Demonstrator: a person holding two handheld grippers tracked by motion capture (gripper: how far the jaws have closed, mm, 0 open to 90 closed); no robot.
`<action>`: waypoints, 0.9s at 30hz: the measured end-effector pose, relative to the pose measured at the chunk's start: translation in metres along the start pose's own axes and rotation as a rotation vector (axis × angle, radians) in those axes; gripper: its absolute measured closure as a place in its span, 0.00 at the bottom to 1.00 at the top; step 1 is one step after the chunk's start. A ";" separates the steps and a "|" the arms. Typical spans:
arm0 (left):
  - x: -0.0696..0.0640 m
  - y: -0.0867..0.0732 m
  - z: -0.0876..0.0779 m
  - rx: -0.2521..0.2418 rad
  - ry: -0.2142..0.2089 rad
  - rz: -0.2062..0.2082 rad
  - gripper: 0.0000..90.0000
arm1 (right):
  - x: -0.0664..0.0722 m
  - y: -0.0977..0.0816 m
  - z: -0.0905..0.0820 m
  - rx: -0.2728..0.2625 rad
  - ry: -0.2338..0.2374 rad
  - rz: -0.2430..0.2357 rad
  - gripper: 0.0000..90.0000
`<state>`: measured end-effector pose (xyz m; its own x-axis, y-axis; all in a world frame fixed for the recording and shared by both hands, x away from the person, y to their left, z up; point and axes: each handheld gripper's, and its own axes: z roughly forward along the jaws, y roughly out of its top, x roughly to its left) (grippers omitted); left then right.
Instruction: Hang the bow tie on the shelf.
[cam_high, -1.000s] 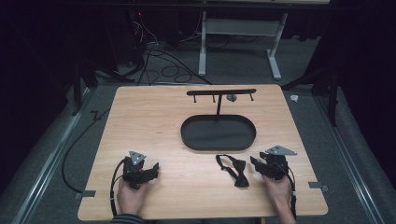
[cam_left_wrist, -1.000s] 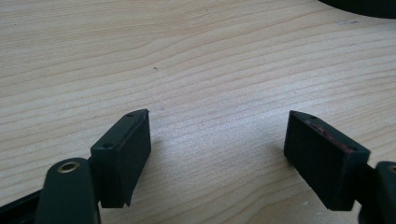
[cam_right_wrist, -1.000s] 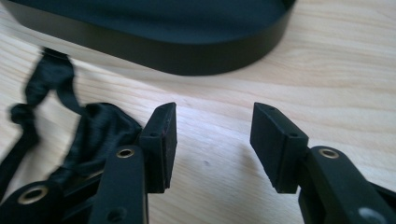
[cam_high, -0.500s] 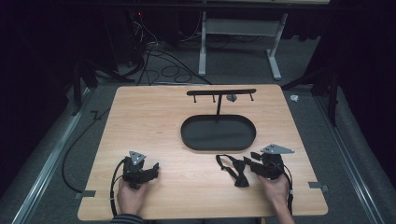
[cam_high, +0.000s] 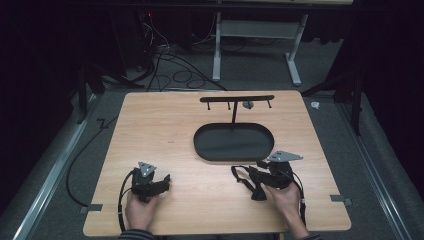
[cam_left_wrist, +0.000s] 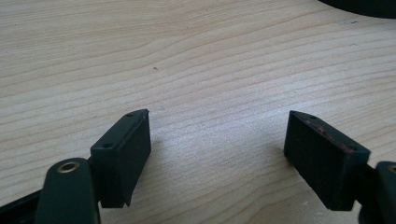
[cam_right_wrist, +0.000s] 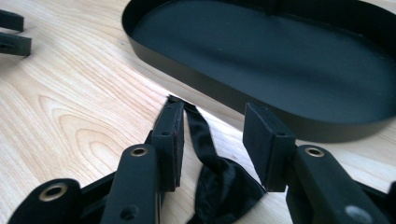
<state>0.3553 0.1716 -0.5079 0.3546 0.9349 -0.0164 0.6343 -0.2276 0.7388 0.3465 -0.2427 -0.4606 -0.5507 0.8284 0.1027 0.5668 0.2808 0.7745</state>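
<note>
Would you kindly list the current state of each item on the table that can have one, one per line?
black bow tie: lying flat on the table between the right gripper's jaws, not clamped.
right gripper: open, jaws have just been closing around the bow tie.
left gripper: open, nothing between its jaws, low over bare wood.
oval tray: nothing in it, flat on the table.
T-shaped stand: upright at the tray's far side, one small grey item on its bar.

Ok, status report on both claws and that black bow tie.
Left claw open, nothing between the jaws. Right claw closing around black bow tie, not pinched yet. Black tray just beyond; nothing blocking.
</note>
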 end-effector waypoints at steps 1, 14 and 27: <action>0.000 0.000 0.000 0.000 0.000 0.000 0.26 | 0.001 0.001 0.001 0.001 0.003 -0.001 0.68; 0.000 0.000 0.000 0.000 0.000 0.000 0.26 | 0.007 0.010 0.021 0.038 0.037 -0.013 0.71; 0.000 0.000 0.000 0.000 0.000 0.000 0.26 | 0.005 0.009 0.045 0.109 0.047 -0.012 0.79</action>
<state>0.3553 0.1717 -0.5079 0.3546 0.9349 -0.0165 0.6343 -0.2275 0.7389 0.3763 -0.2146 -0.4813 -0.5844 0.8018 0.1246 0.6217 0.3438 0.7037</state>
